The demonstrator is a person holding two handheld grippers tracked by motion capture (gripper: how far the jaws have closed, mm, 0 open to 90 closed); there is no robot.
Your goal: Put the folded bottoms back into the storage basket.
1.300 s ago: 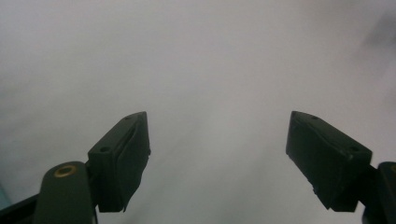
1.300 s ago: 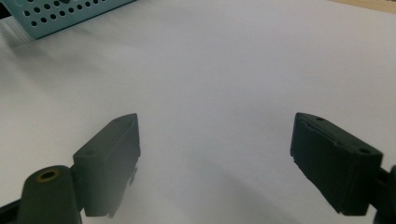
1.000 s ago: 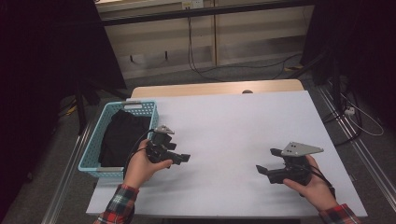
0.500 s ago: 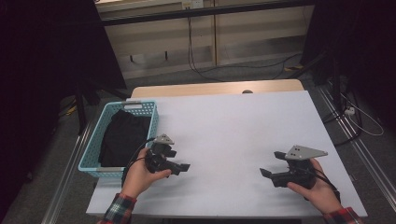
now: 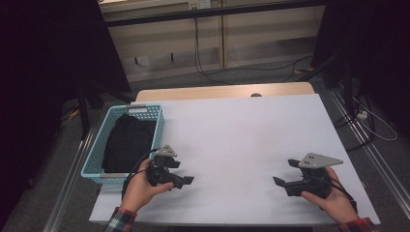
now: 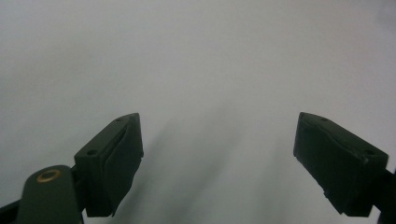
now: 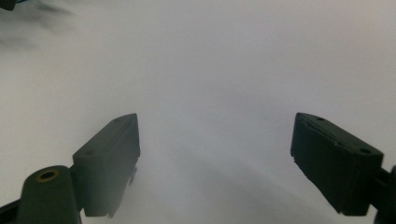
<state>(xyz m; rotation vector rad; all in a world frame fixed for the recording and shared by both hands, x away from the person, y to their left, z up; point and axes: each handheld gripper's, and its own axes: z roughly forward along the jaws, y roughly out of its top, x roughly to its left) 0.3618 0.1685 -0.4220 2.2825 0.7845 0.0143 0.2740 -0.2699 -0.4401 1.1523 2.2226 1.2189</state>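
Nearest the person's edge of the white counter, two hand-held grippers rested low over the surface. The left hand-held gripper sat just beside the near right corner of the basket, held in the left hand; in the left gripper view its two black jaws stood wide apart with nothing but bare white counter between them. The right hand-held gripper lay well apart from the basket, near the counter's near right corner, in the right hand, a grey three-cornered plate on top; its jaws too were spread wide and held nothing. Two plaid cuffs showed at the bottom edge.

Between the two grippers the counter was a broad, smooth, matte sheet, open room all the way to its far edge, where a strip of pale wood showed.

One basket, light blue plastic lattice, rectangular, sat at the counter's left edge. Inside it lay one dark cloth, soft and crumpled, covering most of the floor of the basket.
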